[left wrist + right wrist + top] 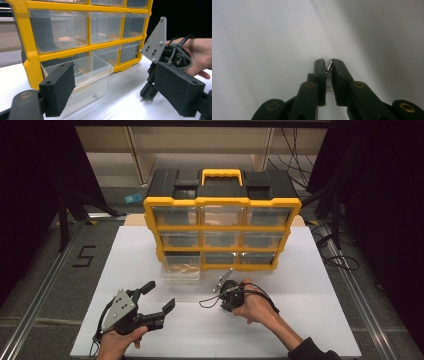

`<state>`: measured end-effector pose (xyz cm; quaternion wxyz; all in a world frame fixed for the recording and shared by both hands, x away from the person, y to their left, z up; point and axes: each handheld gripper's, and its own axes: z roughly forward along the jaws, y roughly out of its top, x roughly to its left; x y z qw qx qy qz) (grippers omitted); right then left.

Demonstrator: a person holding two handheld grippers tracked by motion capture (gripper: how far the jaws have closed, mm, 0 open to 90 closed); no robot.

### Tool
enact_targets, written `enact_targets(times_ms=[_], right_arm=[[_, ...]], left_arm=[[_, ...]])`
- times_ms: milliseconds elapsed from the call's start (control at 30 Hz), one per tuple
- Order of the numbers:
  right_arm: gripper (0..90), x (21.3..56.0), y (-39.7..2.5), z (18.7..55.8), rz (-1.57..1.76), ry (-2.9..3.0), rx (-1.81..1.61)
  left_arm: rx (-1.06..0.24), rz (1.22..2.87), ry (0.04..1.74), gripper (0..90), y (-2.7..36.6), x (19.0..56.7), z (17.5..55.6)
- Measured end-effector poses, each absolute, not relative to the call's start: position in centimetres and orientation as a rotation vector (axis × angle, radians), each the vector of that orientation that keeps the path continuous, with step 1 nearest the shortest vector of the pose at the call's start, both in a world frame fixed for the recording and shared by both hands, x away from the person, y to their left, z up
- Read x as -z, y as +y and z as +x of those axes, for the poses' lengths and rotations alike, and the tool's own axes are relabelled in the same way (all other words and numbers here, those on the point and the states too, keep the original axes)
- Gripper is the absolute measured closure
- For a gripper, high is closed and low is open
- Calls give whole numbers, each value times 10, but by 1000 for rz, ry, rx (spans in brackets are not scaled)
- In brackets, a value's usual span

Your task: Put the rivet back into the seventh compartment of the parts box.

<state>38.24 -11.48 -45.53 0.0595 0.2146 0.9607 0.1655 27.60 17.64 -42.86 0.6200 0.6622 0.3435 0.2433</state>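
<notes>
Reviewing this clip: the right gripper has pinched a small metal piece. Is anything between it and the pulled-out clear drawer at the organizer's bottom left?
Nothing visible does. The right gripper, shut on the small metal piece, is over bare white table just right of the open drawer. The left gripper sits open nearer the person, off that line.

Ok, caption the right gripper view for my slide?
Right gripper jaws pinch a small metal screw above the white table.

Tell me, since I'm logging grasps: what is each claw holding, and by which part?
The right claw pinches a small metal piece at its tips, gripping it across its sides. The left claw is open, holding nothing.
</notes>
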Motion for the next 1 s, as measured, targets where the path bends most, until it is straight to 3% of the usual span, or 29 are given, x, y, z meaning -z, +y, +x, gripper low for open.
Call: enact_targets(times_ms=[1000], right_arm=[[827,406,-125,383,556,2670,-829]], left_arm=[[-562,1522,790,166,177,428,276]])
